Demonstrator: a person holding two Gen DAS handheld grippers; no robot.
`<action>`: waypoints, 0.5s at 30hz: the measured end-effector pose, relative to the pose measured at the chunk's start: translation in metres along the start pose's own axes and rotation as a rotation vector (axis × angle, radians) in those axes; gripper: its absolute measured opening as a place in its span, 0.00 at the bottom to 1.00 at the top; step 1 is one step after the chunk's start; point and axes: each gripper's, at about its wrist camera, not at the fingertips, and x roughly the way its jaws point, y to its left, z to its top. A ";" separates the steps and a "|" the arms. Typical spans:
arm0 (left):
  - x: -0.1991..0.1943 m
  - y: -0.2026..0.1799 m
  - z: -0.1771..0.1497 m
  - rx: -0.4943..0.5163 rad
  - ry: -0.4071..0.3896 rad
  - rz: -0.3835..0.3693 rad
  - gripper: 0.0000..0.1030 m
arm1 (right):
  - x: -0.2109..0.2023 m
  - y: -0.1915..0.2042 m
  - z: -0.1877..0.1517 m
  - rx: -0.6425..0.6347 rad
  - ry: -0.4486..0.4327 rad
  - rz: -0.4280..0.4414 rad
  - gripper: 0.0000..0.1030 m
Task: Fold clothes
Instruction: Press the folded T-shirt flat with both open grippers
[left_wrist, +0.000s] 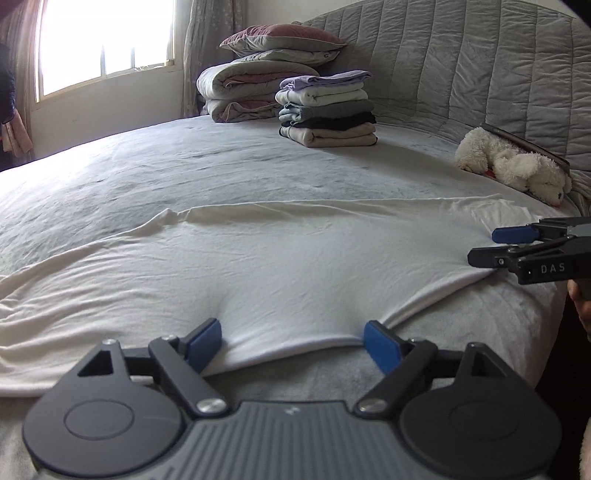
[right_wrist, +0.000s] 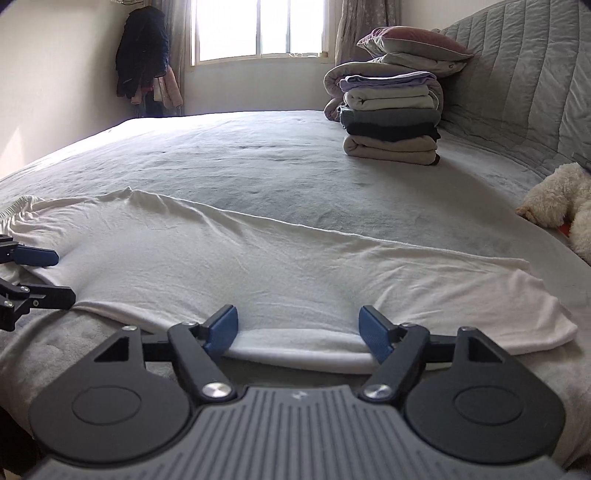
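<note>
A white garment (left_wrist: 258, 266) lies spread flat across a grey bed (left_wrist: 184, 166), its near edge folded over. The left gripper (left_wrist: 291, 345) sits at that edge with its blue pads spread wide — the fold lies between them, unpinched. The right gripper (right_wrist: 299, 334) is further along the same edge, its jaws likewise released around the hem. Beyond both grippers, a stack of folded clothes (left_wrist: 327, 107) stands near the headboard (left_wrist: 480, 74), with a white plush toy (left_wrist: 513, 166) off to the right.
</note>
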 end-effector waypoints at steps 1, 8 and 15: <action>-0.002 0.000 -0.003 0.011 -0.009 -0.002 0.84 | -0.003 0.000 -0.003 0.007 -0.008 -0.005 0.77; -0.018 0.009 -0.005 0.004 -0.023 -0.052 0.85 | -0.014 0.006 -0.008 0.029 -0.038 -0.063 0.82; -0.029 0.028 0.001 -0.053 -0.105 0.011 0.85 | -0.009 0.023 0.014 0.073 -0.083 -0.057 0.85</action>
